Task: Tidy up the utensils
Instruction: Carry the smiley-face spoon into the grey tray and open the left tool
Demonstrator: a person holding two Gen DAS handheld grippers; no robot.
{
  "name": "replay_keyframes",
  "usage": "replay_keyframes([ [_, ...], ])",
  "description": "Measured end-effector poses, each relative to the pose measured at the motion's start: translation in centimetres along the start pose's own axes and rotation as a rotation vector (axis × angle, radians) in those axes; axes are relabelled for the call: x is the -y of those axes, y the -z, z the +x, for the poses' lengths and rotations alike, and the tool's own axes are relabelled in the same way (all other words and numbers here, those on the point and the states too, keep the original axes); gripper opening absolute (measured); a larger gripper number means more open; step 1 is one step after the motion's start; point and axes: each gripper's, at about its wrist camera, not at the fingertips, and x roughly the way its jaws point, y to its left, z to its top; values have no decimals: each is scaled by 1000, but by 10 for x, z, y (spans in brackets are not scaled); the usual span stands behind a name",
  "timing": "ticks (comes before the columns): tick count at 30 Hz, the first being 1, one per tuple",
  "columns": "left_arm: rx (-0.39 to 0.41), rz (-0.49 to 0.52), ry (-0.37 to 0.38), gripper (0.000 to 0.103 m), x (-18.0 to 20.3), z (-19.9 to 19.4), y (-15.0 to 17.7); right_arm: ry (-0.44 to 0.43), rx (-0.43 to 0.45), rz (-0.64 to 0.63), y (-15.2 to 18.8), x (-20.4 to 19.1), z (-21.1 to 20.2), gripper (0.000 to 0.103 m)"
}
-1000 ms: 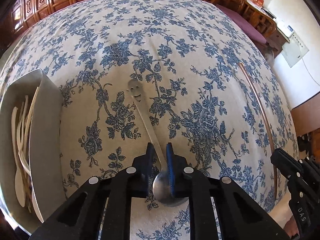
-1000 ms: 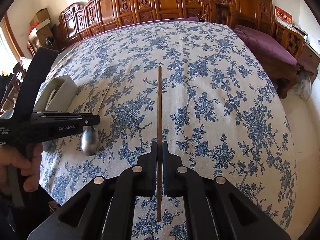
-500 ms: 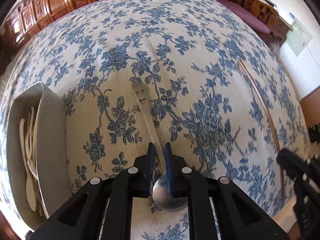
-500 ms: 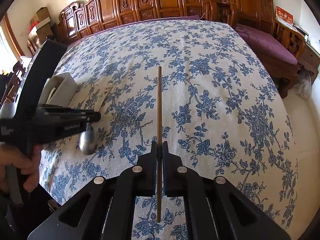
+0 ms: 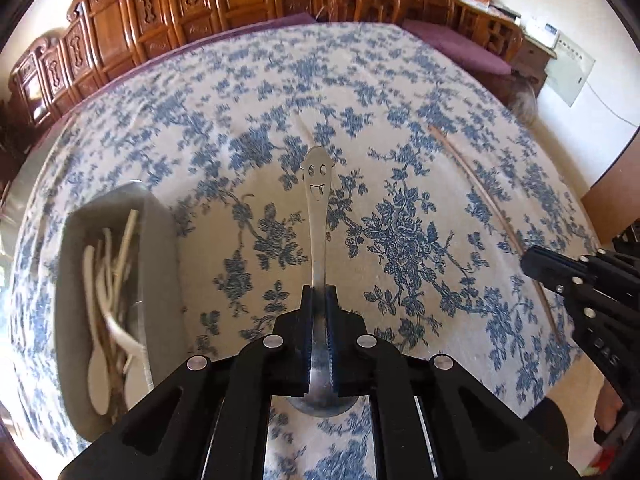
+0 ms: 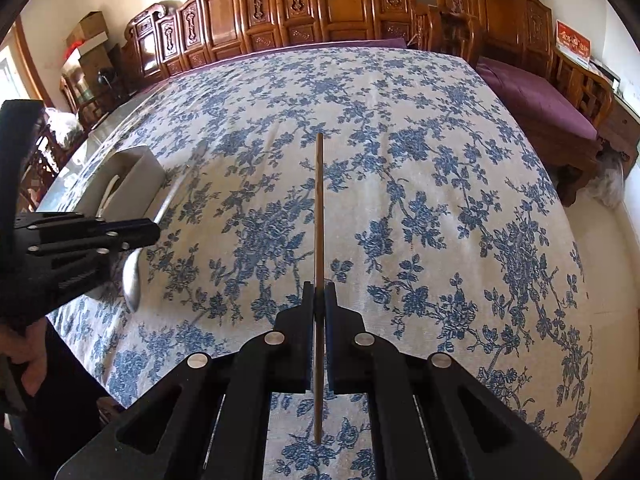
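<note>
Steel spoon (image 5: 318, 236) clamped in the left gripper (image 5: 319, 300) jaws, wooden chopstick (image 6: 319, 216) in the right gripper (image 6: 319, 294), so either could pivot loose before reaching the grey holder (image 5: 164, 264) far left on the desk (image 5: 400, 184).

Loads of bare desk (image 6: 420, 184) across the middle and right; only the grey utensil tray (image 5: 160, 264) at the left edge blocks things, carved wooden chairs (image 6: 280, 8) hemming the far side.

The spoon (image 5: 318, 236) bowl sits half hidden under the left gripper (image 5: 319, 300); the organizer's (image 5: 160, 280) contents blur.
</note>
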Motion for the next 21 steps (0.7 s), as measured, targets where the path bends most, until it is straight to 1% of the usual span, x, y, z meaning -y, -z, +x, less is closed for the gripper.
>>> replay_keyframes([
  [12, 110, 4, 12, 5, -19, -58, 6, -28, 37, -53, -3, -28, -14, 6],
  [21, 158, 2, 5, 5, -42, -87, 16, -56, 63, -93, -4, -54, -23, 6],
])
